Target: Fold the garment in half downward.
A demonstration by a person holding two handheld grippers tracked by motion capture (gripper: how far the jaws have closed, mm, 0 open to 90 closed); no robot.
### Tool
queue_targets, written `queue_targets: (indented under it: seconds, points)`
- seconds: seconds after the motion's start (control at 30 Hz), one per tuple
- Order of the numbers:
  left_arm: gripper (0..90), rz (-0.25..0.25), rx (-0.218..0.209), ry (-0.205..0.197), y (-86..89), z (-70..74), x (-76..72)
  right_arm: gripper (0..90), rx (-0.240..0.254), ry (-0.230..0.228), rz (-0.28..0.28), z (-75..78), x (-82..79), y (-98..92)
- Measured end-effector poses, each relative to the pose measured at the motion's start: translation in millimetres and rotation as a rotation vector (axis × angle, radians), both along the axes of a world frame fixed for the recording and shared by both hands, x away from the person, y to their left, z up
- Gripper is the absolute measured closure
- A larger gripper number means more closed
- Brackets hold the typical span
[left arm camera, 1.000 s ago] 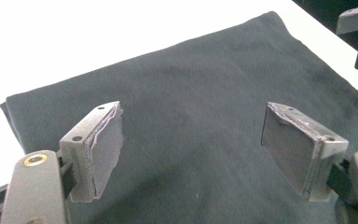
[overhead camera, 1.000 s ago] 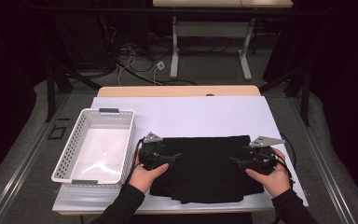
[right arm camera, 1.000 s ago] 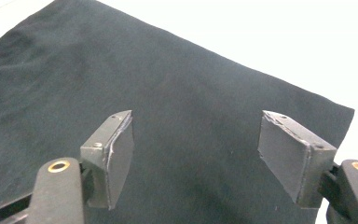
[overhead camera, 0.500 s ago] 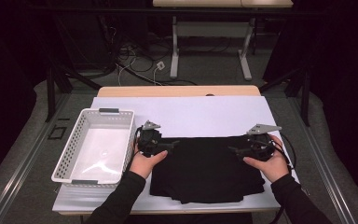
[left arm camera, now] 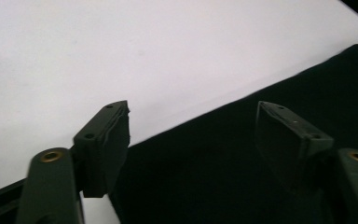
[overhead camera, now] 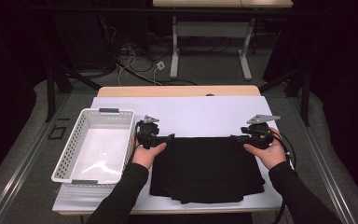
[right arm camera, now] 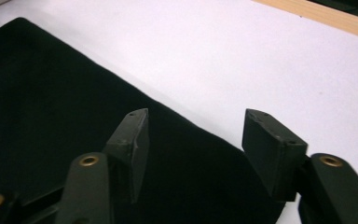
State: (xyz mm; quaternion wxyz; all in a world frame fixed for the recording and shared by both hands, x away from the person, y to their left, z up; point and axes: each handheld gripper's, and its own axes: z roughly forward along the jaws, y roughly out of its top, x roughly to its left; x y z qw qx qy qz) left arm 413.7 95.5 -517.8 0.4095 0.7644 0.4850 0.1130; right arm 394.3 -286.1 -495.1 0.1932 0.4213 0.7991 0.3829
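Blackness swallows most of the detail in the cloth [overhead camera: 207, 168]: from the high view you cannot count its layers, though a few stepped edges at its near hem suggest it is folded. Your forearms are cut off by the bottom of that view, and your sleeves merge with the fabric where they cross it. The far end of the table [overhead camera: 177, 91] shows as a bare wooden strip beyond the white sheet [overhead camera: 200, 114] that covers the rest.

The cloth lies flat on the white sheet, toward your side of the table, just right of the white basket [overhead camera: 95, 144].

Your left gripper [overhead camera: 168, 137] sits at the cloth's far left corner. Its jaws have just been closing, yet in the left gripper view they stand clearly apart, one over the white sheet and one over the fabric, the cloth's edge running between them with no pad pressing on it.

Your right gripper [overhead camera: 235, 137] sits at the far right corner. Its jaws have likewise just been closing and are partly open; in the right gripper view they straddle the cloth's edge without pinching it.
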Motion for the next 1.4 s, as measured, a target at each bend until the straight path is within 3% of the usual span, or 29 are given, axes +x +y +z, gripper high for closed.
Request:
queue_targets:
  seconds: [0.2,0.33,0.57,0.87,1.1,1.4]
  points:
    - [36.1,0.012,0.003,0.012,-1.2,-6.5,7.4,45.7,-0.003,0.009,-0.040,-9.5,13.8,-7.5]
    - [41.6,0.030,0.040,0.033,-0.1,-10.7,10.7,46.0,-0.015,0.020,-0.069,-15.5,20.4,-12.1]
    - [42.8,0.066,0.104,0.060,5.2,-19.2,15.6,46.8,-0.016,0.032,-0.103,-20.9,25.4,-16.9]
    - [46.2,0.114,0.109,0.091,8.9,-27.7,19.2,50.2,-0.007,0.044,-0.113,-22.0,25.9,-20.3]
    - [47.8,0.123,0.128,0.117,9.6,-34.1,22.5,50.2,-0.008,0.060,-0.114,-25.2,26.9,-23.4]
    - [61.4,0.130,0.137,0.131,11.7,-33.0,21.6,50.1,0.012,0.075,-0.139,-28.3,30.5,-31.7]
